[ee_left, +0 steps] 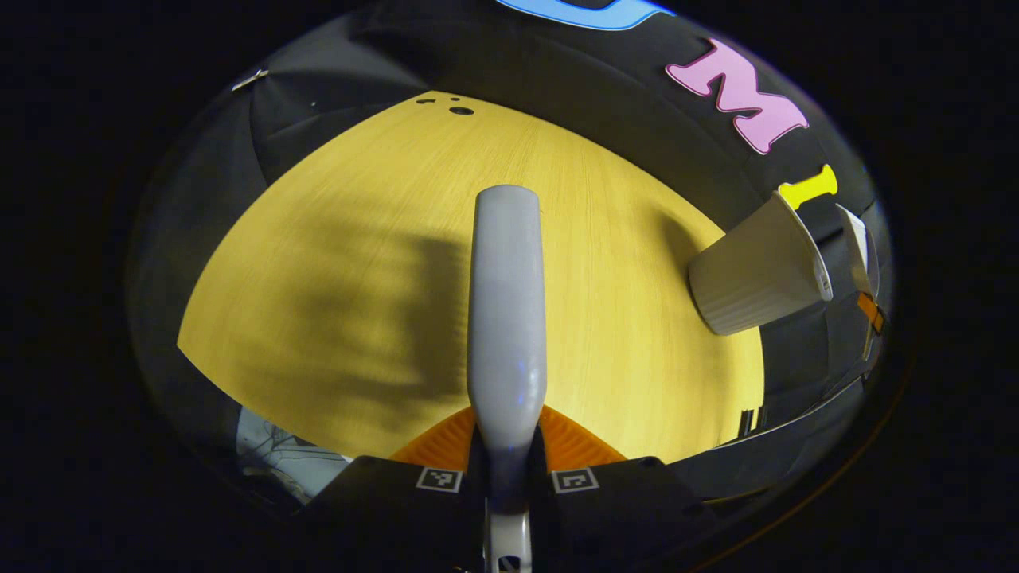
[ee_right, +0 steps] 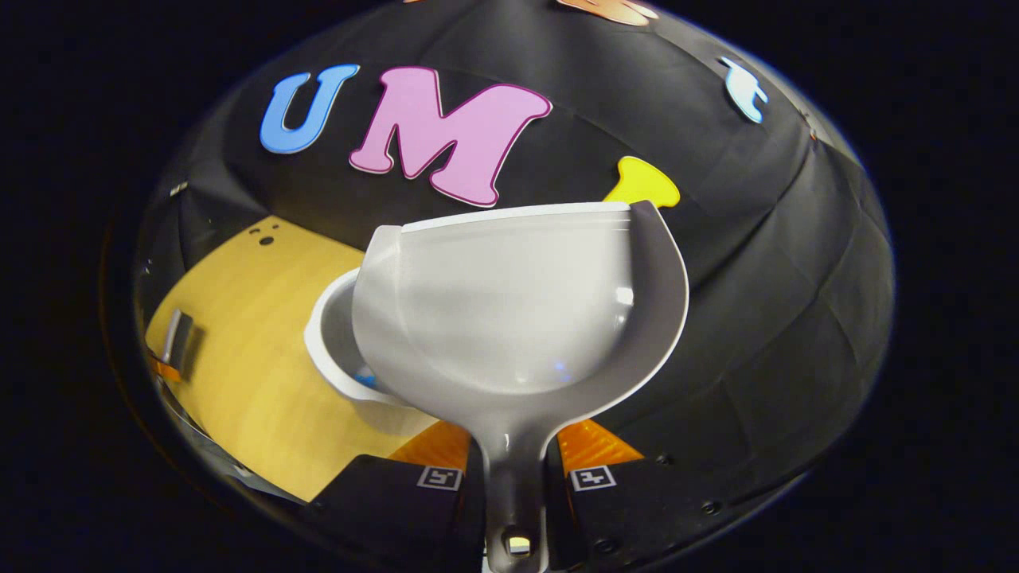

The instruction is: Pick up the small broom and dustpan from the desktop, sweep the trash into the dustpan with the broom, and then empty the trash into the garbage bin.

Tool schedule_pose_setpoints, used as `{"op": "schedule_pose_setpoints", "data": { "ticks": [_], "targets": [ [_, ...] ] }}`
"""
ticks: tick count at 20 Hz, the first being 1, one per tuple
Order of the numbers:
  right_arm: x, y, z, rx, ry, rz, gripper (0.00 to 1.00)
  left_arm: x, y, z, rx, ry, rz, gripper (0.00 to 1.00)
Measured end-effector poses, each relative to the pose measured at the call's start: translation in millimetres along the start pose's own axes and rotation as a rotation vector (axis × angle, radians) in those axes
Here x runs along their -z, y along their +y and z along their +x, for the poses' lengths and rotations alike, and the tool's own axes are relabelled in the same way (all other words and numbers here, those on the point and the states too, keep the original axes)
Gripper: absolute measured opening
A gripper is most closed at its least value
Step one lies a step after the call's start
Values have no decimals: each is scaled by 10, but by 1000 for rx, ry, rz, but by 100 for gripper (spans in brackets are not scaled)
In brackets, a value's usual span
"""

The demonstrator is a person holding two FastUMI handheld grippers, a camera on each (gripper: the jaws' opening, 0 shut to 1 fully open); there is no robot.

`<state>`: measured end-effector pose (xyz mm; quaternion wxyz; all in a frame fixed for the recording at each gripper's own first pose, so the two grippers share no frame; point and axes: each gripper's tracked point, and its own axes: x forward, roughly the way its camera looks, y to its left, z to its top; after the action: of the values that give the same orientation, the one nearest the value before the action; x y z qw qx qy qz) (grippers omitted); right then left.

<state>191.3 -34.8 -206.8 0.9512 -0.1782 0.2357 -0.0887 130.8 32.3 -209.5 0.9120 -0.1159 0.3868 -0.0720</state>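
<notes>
My left gripper point(ee_left: 507, 446) is shut on the grey small broom point(ee_left: 507, 302), which points forward above the yellow desktop point(ee_left: 358, 263). The white garbage bin point(ee_left: 756, 274) stands at the table's right edge in the left gripper view. My right gripper point(ee_right: 513, 455) is shut on the handle of the white dustpan point(ee_right: 517, 310), held above and just right of the bin point(ee_right: 338, 358). The pan's inside looks bare. A small blue scrap point(ee_right: 366, 380) lies inside the bin. Far left in the right gripper view, the broom point(ee_right: 177, 336) hangs over the table.
The desktop point(ee_right: 255, 374) has small dark holes point(ee_left: 460, 110) near its far edge. Black cloth walls surround the table on all sides. Beyond the bin, the dustpan's edge point(ee_left: 856, 247) shows at the far right of the left gripper view.
</notes>
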Motion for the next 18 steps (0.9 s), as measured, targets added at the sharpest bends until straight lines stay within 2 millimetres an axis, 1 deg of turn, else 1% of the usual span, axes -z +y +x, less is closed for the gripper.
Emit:
{"op": "schedule_pose_setpoints", "data": {
  "ticks": [1,3,4,5,6,7,8,9,10,11,12,14,15,18],
  "targets": [
    [12,27,-3,-23,3,71,34,-40,61,7,-20,-10,23,27],
    [-46,86,-4,-69,-37,192,34,-38,110,-11,-49,-16,58,27],
    [-59,88,10,-72,-46,205,34,-18,106,-2,-52,-12,67,27],
    [-45,98,-20,-77,-48,210,34,-17,117,4,-55,-10,74,29],
    [-35,121,-49,-86,-46,226,34,-17,135,28,-56,-8,81,27],
    [-21,183,-59,-108,-42,262,34,-13,155,40,-61,-9,88,29],
    [-17,287,-64,-138,-34,310,34,-9,176,56,-74,-14,95,27],
    [7,430,-91,-155,-25,331,34,-18,198,71,-86,-24,99,29],
    [62,507,-116,-148,-20,296,34,10,193,88,-87,-28,97,29],
    [170,594,-207,-138,-19,244,34,35,188,105,-81,-23,91,27],
    [222,743,-244,-151,-20,216,34,70,198,129,-77,-20,85,27],
    [264,1207,-329,-239,1,217,34,95,240,190,-74,-11,83,27],
    [282,1392,-352,-276,19,219,34,100,279,213,-81,-4,88,27],
    [314,2033,-330,-397,76,238,34,37,344,281,-79,4,82,27]
  ]
}}
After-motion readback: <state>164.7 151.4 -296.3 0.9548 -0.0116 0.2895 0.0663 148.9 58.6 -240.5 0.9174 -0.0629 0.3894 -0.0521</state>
